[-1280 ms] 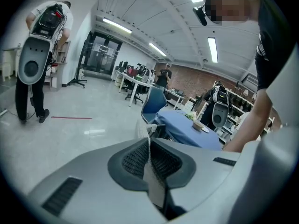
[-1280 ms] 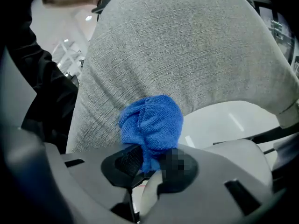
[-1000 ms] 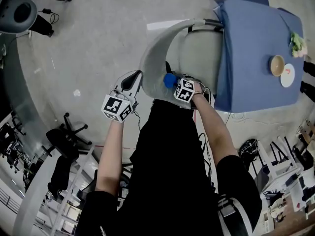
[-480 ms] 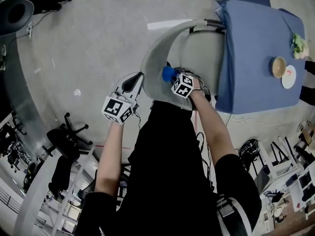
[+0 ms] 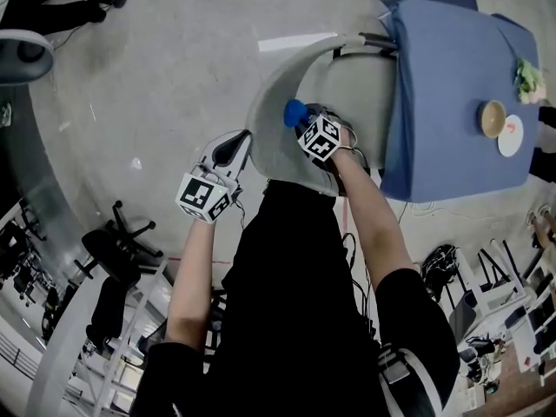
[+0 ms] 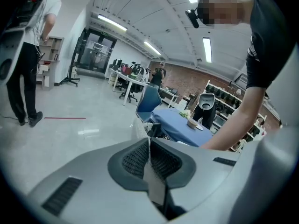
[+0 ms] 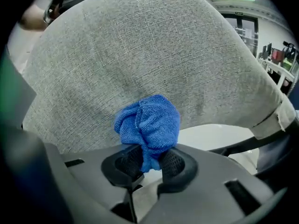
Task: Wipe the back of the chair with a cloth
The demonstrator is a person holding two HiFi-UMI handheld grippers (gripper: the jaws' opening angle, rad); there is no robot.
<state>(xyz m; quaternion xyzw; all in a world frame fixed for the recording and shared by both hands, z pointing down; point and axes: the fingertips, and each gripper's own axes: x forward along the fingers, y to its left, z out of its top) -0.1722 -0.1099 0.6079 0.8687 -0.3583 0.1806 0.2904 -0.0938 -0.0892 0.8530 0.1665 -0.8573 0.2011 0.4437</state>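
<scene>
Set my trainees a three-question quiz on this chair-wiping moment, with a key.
1. True or false: the left claw holds the blue cloth.
2. The cloth is held at: A. the grey chair back; B. a bowl; C. the floor.
3. Fill in: the left claw's jaws are ____.
Key: 1 false, the right claw grips it; 2 A; 3 shut.
</scene>
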